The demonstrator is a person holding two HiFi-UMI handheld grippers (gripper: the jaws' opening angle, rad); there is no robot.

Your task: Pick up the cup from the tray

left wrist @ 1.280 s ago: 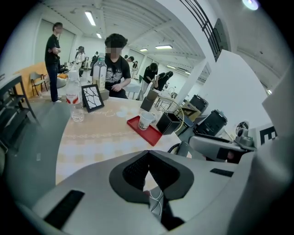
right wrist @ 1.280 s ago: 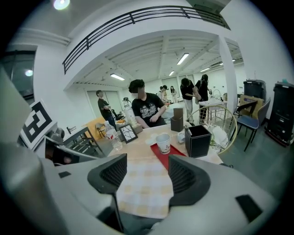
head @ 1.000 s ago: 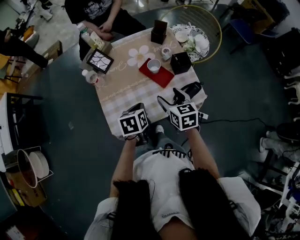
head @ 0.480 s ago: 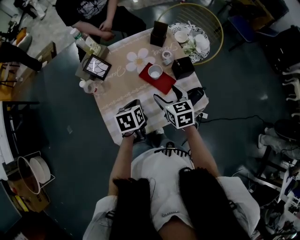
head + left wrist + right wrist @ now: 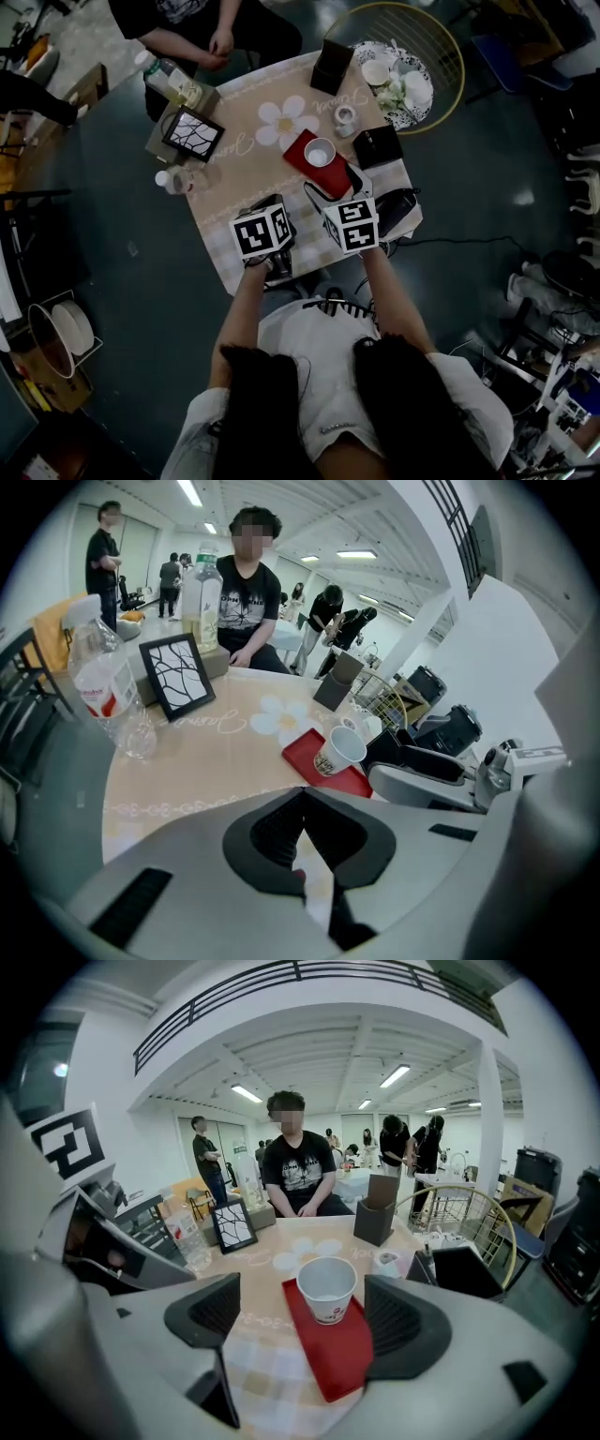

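A white paper cup [image 5: 320, 152] [image 5: 327, 1288] [image 5: 339, 751] stands upright on a red tray [image 5: 302, 159] [image 5: 342, 1354] [image 5: 305, 757] in the middle of the beige flowered table [image 5: 246, 178]. My right gripper [image 5: 336, 186] [image 5: 302, 1309] is just short of the tray and points at the cup. Its jaws have just been opening and stand wide, and the cup is a little ahead of the tips, untouched. To its left, my left gripper [image 5: 274, 204] [image 5: 302, 799] hangs over the table's near part, jaws shut and holding nothing.
A framed picture [image 5: 197, 133], plastic bottles [image 5: 173, 178] and a glass stand at the table's left. Two black boxes [image 5: 330, 66] [image 5: 378, 147], a small mug [image 5: 344, 117] and a wire basket of crockery [image 5: 403, 75] are beyond the tray. A person [image 5: 211, 28] sits opposite.
Both grippers have moved forward over the table toward the red tray. The right gripper's jaws stand wider than before.
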